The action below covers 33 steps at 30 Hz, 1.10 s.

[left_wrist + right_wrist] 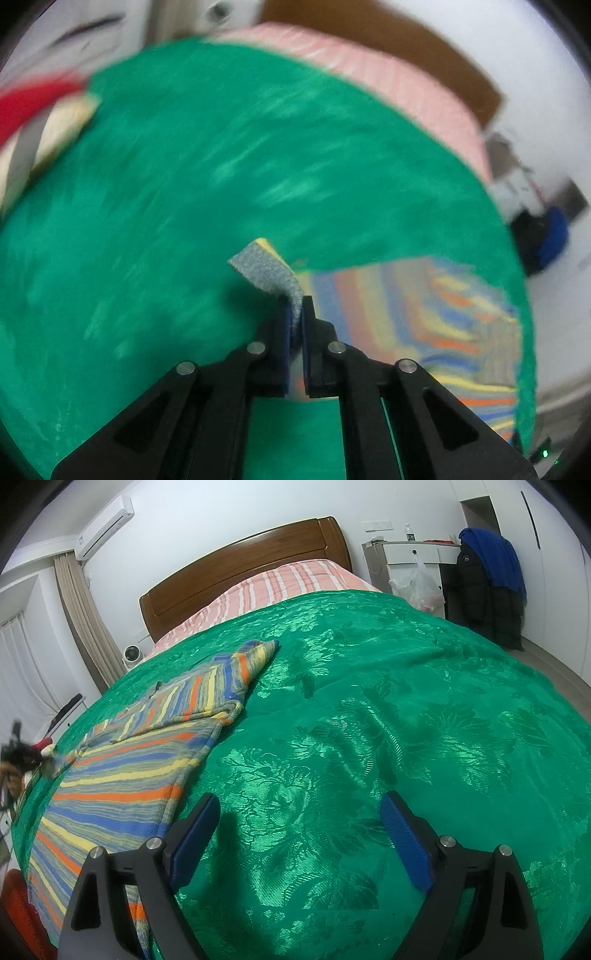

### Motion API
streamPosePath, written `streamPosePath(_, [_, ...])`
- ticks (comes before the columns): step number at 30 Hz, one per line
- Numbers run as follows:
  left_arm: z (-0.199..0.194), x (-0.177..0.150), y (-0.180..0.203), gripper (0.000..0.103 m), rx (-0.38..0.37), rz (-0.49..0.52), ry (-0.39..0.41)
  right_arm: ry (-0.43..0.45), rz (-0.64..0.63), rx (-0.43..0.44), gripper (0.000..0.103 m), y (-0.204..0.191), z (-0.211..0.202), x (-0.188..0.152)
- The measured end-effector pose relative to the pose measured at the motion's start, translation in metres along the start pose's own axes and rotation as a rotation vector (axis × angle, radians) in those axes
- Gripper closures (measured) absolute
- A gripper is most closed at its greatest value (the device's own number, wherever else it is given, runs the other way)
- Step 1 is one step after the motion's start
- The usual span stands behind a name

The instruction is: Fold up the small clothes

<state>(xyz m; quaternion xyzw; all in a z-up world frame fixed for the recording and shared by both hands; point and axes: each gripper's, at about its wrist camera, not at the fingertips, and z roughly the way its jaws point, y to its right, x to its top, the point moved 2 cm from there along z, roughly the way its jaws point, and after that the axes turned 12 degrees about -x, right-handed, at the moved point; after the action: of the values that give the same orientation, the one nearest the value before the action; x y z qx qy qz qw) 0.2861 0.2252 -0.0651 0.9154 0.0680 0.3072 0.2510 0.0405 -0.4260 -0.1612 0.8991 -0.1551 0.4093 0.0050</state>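
While no readable writing is showing, the left tool (295, 314) is pinching the striped knitted garment's (147, 760) grey cuff (266, 273); the right tool (299, 834) is hanging wide open, empty, over the green satin bedspread (369, 701)

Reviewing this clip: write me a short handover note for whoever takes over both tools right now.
Left tool: shut on a grey-edged corner of the striped garment, lifted off the green bedspread.
Right tool: open, empty, hovering over bare bedspread right of the garment.
Garment: on the left side of the bed, one sleeve already lying across the body; the rest spread flat.
Done: a first fold looks made, and the corner is gripped.
Left: carry the held corner across to fold the garment, probably steady it with the right tool, then flatten it.
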Motion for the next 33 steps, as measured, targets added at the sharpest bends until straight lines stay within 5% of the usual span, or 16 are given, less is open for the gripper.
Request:
streamPosePath(5, [-0.002,0.014,0.156,0.1,-0.135,0.321,-0.012,-0.003,-0.005,-0.001,0.014,-0.001,0.001,0.0])
streamPosePath(10, [0.049,-0.015,0.266,0.098,-0.233,0.512,-0.103,-0.003,-0.005,0.004,0.014,-0.001,0.0,0.0])
streamPosePath(12, [0.087,-0.041,0.289,0.076,-0.268,0.535,-0.207,-0.002,-0.004,0.007,0.014,-0.001,0.0,0.001])
streamPosePath(14, [0.113,-0.063,0.292,0.037,-0.258,0.519,-0.279,-0.002,-0.004,0.008,0.014,-0.001,0.0,0.0])
streamPosePath(15, [0.116,-0.069,0.29,0.033,-0.26,0.513,-0.278,-0.001,-0.004,0.009,0.014,-0.001,0.001,0.0])
streamPosePath(19, [0.119,-0.055,0.261,0.033,-0.239,0.448,-0.243,-0.001,-0.002,0.016,0.013,-0.001,0.001,0.001])
streamPosePath(25, [0.112,-0.035,0.156,0.036,-0.034,0.287,-0.246,-0.008,-0.009,0.026,0.011,-0.001,0.002,0.002])
streamPosePath(28, [0.124,-0.051,0.123,0.037,-0.079,0.193,-0.31,-0.008,-0.01,0.026,0.011,-0.002,0.003,0.002])
streamPosePath(29, [0.125,-0.057,0.119,0.04,-0.143,0.161,-0.319,-0.008,-0.01,0.026,0.011,-0.002,0.003,0.002])
streamPosePath(31, [0.124,-0.068,0.117,0.083,-0.273,0.135,-0.333,-0.008,-0.011,0.025,0.011,-0.002,0.003,0.002])
streamPosePath(32, [0.122,-0.076,0.118,0.097,-0.254,0.174,-0.339,-0.008,-0.012,0.024,0.011,-0.002,0.003,0.002])
streamPosePath(33, [0.12,-0.081,0.116,0.097,-0.204,0.202,-0.332,-0.008,-0.013,0.023,0.011,-0.003,0.004,0.002])
